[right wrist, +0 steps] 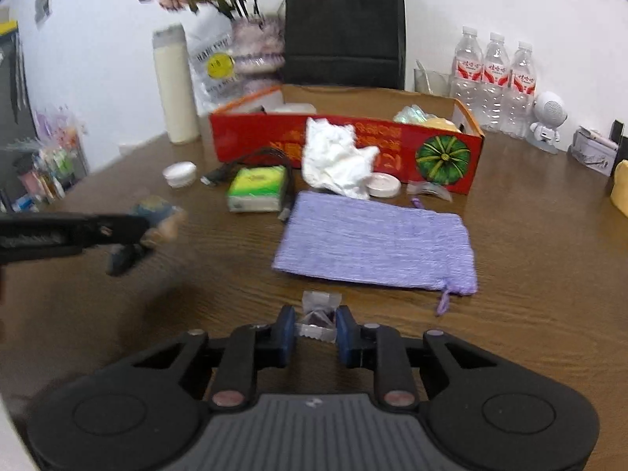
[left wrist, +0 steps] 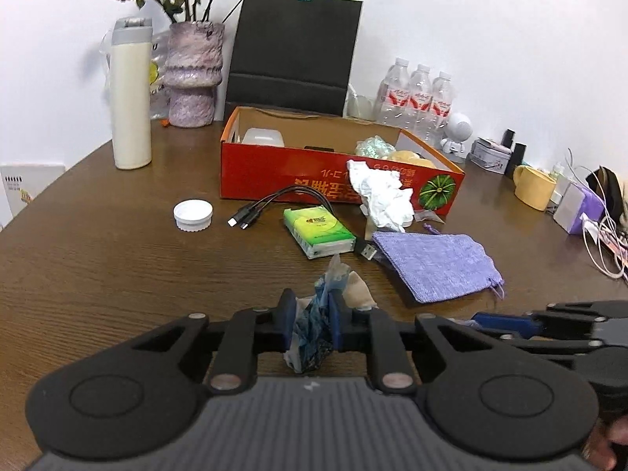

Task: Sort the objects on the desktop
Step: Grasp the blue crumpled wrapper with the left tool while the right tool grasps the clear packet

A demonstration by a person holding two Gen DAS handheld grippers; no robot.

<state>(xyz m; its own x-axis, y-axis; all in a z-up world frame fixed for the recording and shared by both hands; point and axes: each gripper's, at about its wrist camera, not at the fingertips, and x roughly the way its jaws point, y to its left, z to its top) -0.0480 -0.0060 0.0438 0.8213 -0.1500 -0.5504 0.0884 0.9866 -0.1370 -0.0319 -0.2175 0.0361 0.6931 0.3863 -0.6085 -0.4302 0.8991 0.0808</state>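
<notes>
My left gripper (left wrist: 312,314) is shut on a crumpled blue-and-clear wrapper (left wrist: 314,329), held just above the brown table (left wrist: 117,274). In the right wrist view the left gripper (right wrist: 157,221) appears blurred at the left with that wrapper (right wrist: 159,212) at its tip. My right gripper (right wrist: 316,333) is shut on a small clear packet (right wrist: 318,320) with dark contents, low over the table. Ahead lie a purple pouch (right wrist: 376,247), a green tissue pack (right wrist: 257,188), crumpled white paper (right wrist: 337,165) and a red cardboard box (right wrist: 443,157).
A black USB cable (left wrist: 267,204) and a white cap (left wrist: 193,215) lie left of the tissue pack. A white bottle (left wrist: 131,98), a vase (left wrist: 192,78), a black bag (left wrist: 294,51) and water bottles (left wrist: 420,98) stand at the back. A yellow mug (left wrist: 533,186) and cords crowd the right edge.
</notes>
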